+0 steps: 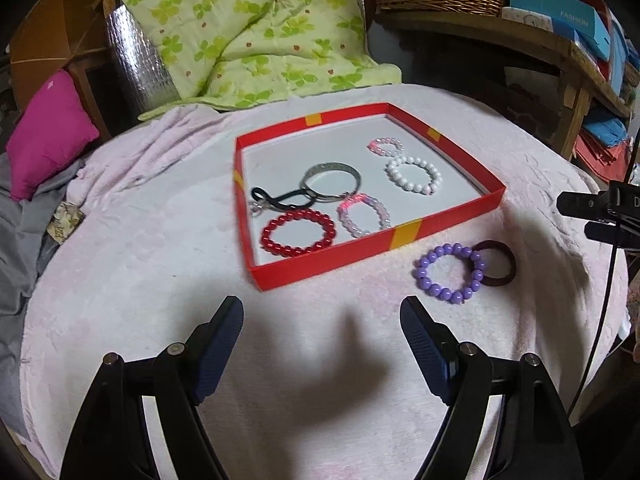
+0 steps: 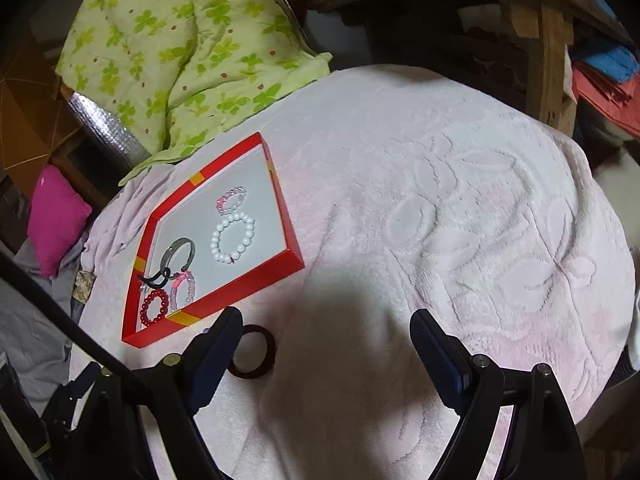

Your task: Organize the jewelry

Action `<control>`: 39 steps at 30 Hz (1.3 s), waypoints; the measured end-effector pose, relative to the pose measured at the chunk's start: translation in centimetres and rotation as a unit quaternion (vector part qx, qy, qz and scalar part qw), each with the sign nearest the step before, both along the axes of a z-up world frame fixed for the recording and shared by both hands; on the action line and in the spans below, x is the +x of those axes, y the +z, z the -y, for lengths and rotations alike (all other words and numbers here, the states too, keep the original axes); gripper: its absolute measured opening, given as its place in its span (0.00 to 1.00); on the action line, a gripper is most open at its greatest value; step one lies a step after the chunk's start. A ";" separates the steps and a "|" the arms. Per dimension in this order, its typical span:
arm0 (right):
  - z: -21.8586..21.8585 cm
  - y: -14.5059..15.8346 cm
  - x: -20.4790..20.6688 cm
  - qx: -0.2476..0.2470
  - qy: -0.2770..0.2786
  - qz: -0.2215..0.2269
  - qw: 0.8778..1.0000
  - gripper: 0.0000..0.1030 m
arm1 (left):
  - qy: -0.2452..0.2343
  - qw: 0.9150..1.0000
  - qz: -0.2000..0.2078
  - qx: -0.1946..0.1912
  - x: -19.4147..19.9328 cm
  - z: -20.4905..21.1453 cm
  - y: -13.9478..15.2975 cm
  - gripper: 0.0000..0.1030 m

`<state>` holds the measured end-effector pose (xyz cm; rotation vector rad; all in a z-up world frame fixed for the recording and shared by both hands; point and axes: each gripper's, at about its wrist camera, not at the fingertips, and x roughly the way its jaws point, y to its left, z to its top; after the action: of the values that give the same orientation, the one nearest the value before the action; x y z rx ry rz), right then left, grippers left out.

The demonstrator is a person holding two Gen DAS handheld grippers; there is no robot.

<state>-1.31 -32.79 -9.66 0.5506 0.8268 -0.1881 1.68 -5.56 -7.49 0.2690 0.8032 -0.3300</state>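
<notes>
Pink blanket (image 1: 140,240) covering the surface. Red tray (image 1: 452,220) on it, containing a silver bangle (image 1: 331,182), red (image 1: 298,232), white (image 1: 414,174) and pink bead bracelets (image 1: 363,216). Outside, just beside its near wall: purple bead bracelet (image 1: 450,272) touching a dark hair tie (image 1: 498,262). Left claw (image 1: 322,336) and right claw (image 2: 326,344): both wide, holding nothing.

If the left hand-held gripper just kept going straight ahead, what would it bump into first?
Most likely the near wall of the red tray. The left hand-held gripper is open and empty over the pink blanket, pointing at that wall. The purple bead bracelet lies off to its right. Depth is hard to judge.
</notes>
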 end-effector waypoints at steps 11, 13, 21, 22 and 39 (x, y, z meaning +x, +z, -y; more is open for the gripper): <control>0.7 0.0 -0.5 0.003 0.002 0.004 1.000 0.85 | -0.046 0.998 -0.037 -0.024 0.6 3.9 -1.7 0.79; 0.8 0.0 -0.6 0.002 0.005 0.005 1.000 0.85 | -0.050 0.997 -0.045 -0.031 0.9 4.3 -1.9 0.79; 1.8 0.0 -0.9 0.012 0.000 0.010 1.000 0.85 | -0.055 0.995 -0.074 -0.030 1.8 6.2 -3.7 0.79; 1.8 -0.1 -0.9 0.013 0.001 0.010 1.000 0.85 | -0.054 0.995 -0.075 -0.030 2.0 6.3 -3.9 0.79; 1.5 -0.3 -0.6 0.012 0.007 0.007 1.000 0.72 | -0.062 0.992 -0.079 -0.076 2.3 6.0 -4.0 0.40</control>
<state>-1.87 -34.31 -9.95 0.5674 0.8205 -0.1624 3.94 -11.51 -11.50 0.1520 0.9133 -0.5324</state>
